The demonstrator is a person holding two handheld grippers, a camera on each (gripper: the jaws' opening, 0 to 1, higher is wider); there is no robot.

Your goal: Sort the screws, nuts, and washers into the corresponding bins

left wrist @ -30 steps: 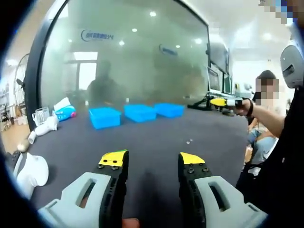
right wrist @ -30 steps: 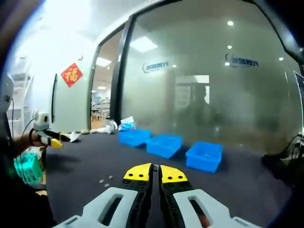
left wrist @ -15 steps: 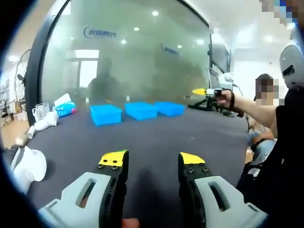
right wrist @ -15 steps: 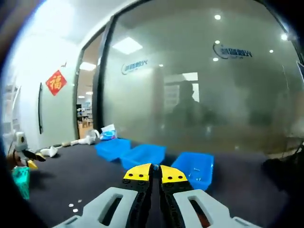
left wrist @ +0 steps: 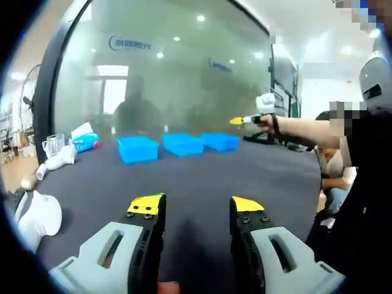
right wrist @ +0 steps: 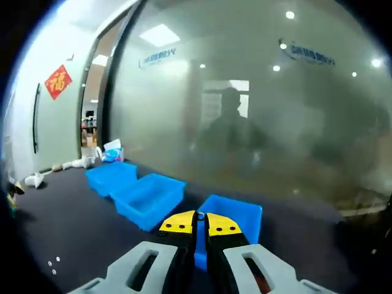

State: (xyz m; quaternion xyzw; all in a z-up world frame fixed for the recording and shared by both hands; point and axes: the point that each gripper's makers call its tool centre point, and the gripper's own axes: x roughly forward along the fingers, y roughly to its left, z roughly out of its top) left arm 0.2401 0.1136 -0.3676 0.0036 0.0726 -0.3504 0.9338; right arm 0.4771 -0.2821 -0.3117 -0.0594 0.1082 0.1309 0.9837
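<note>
Three blue bins (left wrist: 177, 146) sit in a row at the far edge of the dark table (left wrist: 202, 177), mid-frame in my left gripper view, backed by a frosted glass wall (left wrist: 171, 67). In my right gripper view the same bins run from centre left down to just above my jaw tips: the far bin (right wrist: 110, 177), the middle bin (right wrist: 149, 197) and the nearest bin (right wrist: 236, 214), which lies directly behind the tips. My right gripper (right wrist: 200, 222) is clenched, yellow tips together, with a tiny metal piece (right wrist: 200, 214) pinched between them; I cannot tell which kind it is. A few loose small parts (right wrist: 54, 266) lie on the table at lower left. My left gripper (left wrist: 195, 204) hangs over bare table, jaws spread, nothing between them. At upper right of the left gripper view the right gripper (left wrist: 240, 120) reaches over the bins, held in a hand (left wrist: 267, 120). White items (left wrist: 38, 217) crowd the table's left edge.
</note>
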